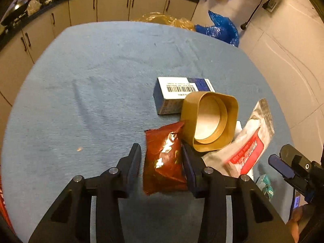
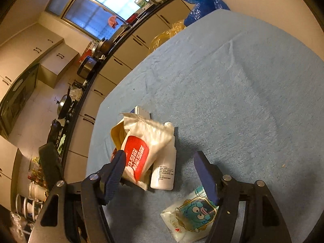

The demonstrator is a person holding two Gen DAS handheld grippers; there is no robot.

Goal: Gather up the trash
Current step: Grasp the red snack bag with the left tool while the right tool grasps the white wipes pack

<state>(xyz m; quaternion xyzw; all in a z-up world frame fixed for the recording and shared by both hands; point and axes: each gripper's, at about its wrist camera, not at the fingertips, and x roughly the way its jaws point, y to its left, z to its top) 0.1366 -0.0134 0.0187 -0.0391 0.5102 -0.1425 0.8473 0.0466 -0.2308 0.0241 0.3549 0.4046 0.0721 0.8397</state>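
A red snack packet [image 1: 164,158] lies on the blue tablecloth [image 1: 97,85] between the fingers of my left gripper [image 1: 161,147]. The right finger touches its edge, while a thin strip of cloth shows beside the left finger. Behind it lie a tan square tub [image 1: 210,121] on its side, a blue-and-white box [image 1: 178,93] and a white wipes pack with a red label [image 1: 247,145]. My right gripper [image 2: 160,156] is open over a white bottle [image 2: 165,168] and the wipes pack [image 2: 139,154]. A cartoon sachet [image 2: 192,212] lies under its right finger.
A blue plastic bag [image 1: 220,30] and a yellow bag [image 1: 166,19] sit past the table's far edge. Kitchen cabinets [image 1: 113,6] with a cluttered dark counter run along the left and back. Tiled floor [image 1: 283,60] lies to the right.
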